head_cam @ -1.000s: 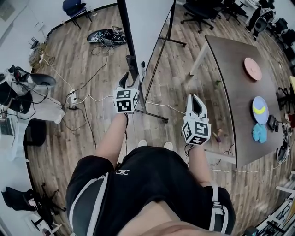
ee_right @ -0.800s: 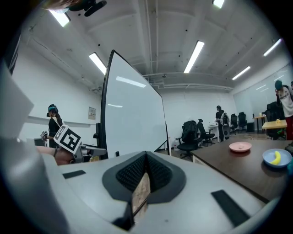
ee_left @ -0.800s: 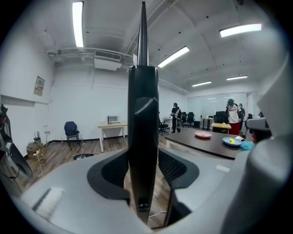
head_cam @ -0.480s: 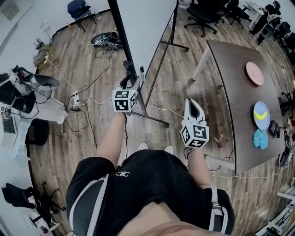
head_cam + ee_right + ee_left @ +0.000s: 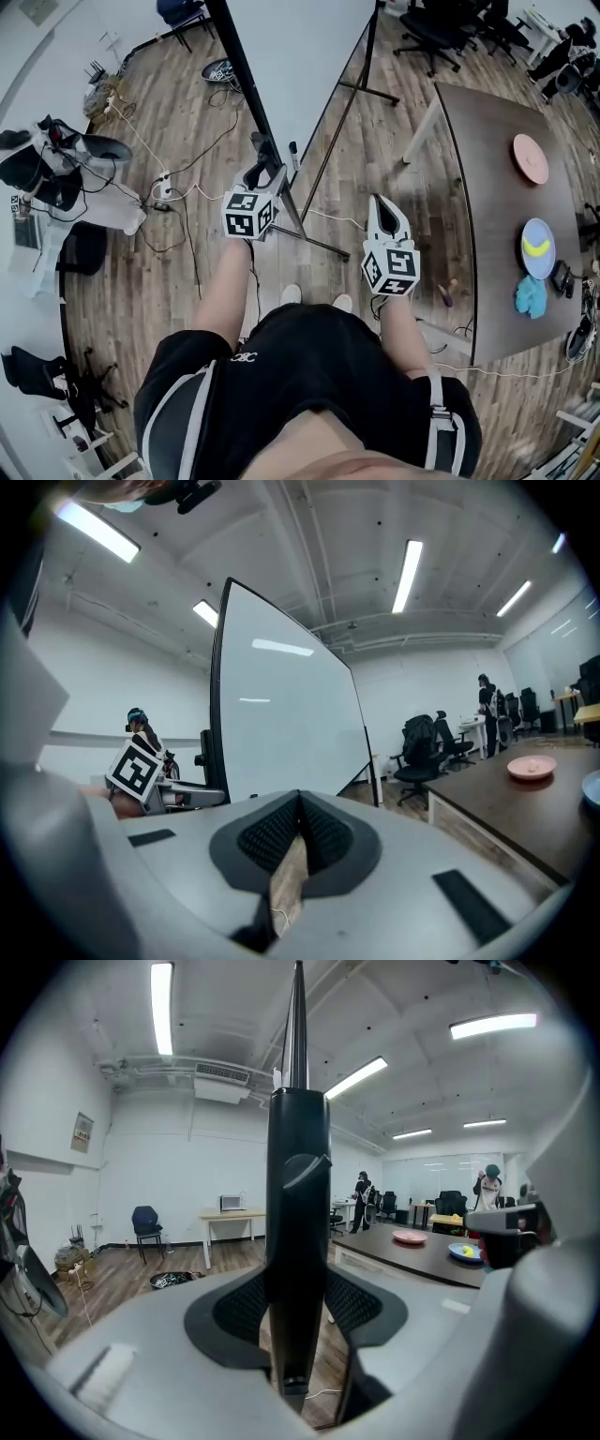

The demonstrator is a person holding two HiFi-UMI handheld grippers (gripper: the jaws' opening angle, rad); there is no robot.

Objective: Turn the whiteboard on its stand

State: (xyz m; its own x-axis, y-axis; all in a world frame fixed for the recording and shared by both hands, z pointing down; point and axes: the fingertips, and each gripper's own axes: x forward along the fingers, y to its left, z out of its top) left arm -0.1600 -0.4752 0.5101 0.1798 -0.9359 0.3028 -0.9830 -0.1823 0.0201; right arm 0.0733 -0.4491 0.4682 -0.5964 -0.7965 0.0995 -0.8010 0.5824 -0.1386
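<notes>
The whiteboard (image 5: 305, 42) stands on the wood floor straight ahead of me, its white face angled off to my right, with the dark table (image 5: 487, 187) well beyond it. Its black side post (image 5: 242, 80) runs down toward the stand's foot. My left gripper (image 5: 264, 171) is clamped on that post, pads pressed to both sides. My right gripper (image 5: 379, 204) hangs apart from the frame, jaws pinched together on nothing. I judge the turn is in hand. The next move calls for swinging the post round in a steady arc, without tipping the stand.
</notes>
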